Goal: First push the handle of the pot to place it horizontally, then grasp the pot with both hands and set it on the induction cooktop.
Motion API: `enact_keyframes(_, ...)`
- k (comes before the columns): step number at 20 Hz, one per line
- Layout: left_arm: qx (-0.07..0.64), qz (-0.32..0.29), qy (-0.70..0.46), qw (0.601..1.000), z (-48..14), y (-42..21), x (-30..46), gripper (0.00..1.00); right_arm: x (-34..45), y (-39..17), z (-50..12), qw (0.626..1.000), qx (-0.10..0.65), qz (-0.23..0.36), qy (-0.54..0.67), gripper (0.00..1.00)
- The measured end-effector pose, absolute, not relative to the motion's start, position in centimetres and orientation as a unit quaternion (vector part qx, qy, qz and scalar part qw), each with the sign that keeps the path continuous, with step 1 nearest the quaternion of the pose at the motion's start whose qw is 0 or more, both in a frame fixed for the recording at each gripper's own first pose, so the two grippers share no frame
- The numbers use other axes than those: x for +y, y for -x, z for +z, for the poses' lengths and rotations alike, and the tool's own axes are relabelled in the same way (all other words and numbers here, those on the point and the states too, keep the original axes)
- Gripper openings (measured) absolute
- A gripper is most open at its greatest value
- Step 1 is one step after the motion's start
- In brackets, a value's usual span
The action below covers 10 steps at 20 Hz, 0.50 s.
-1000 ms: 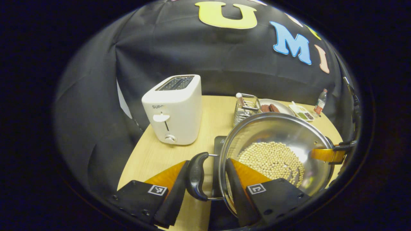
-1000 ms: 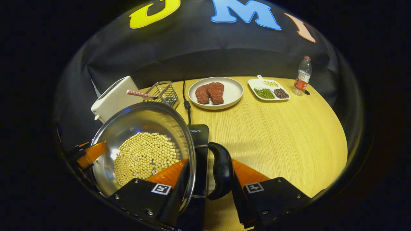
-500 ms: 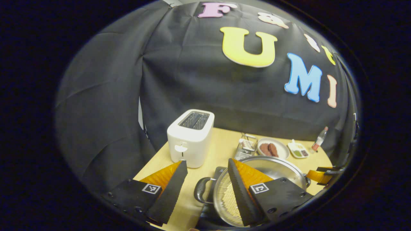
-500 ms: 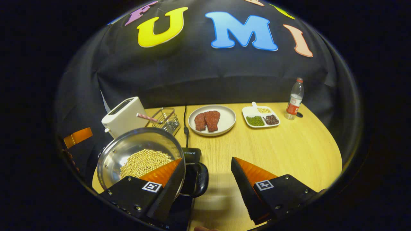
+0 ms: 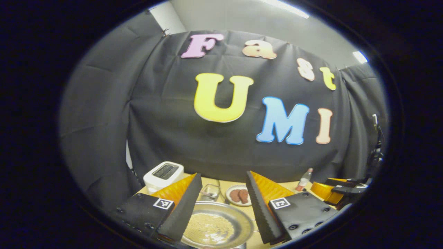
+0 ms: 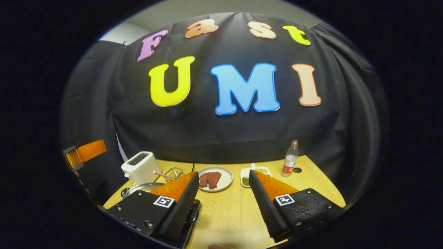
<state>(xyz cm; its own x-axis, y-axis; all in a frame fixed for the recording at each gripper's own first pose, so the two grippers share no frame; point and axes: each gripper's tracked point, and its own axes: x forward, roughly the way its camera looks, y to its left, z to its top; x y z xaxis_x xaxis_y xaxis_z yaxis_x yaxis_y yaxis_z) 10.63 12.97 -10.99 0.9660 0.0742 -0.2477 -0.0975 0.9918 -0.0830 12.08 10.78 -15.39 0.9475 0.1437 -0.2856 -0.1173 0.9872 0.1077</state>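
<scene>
- Left gripper (image 5: 221, 193) and right gripper (image 6: 224, 192) hang above the table (image 6: 311, 183), fingers spread wide, holding nothing — the placing step looks done
- Judged next: nothing beyond backing clear
- Pot (image 5: 218, 224) sits at the table's near edge, apparently on the dark cooktop (image 6: 193, 211) — shiny steel, pale beans inside; toaster (image 6: 140, 166) behind
</scene>
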Motion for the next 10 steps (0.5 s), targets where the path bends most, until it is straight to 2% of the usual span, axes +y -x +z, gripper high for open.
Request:
enact_keyframes(4, 0.088, 0.034, 0.031, 0.995, -6.6, -9.4, 5.3, 0.9, 5.4, -10.4, -9.2, 0.993, 0.094, 0.068, -0.03, 0.9)
enact_keyframes(8, 0.083, 0.034, 0.052, 0.995, -4.9, -7.0, -0.8, 0.94, 0.3, -8.5, -6.8, 0.995, 0.075, 0.059, -0.021, 0.91)
enact_keyframes(9, 0.085, 0.038, 0.057, 0.994, -4.7, -6.5, -2.1, 0.9, -1.0, -8.3, -6.3, 0.996, 0.07, 0.053, -0.013, 0.9)
enact_keyframes(10, 0.085, 0.04, 0.057, 0.994, -4.5, -6.1, -3.1, 0.9, -2.1, -8.1, -5.9, 0.997, 0.064, 0.049, -0.007, 0.91)
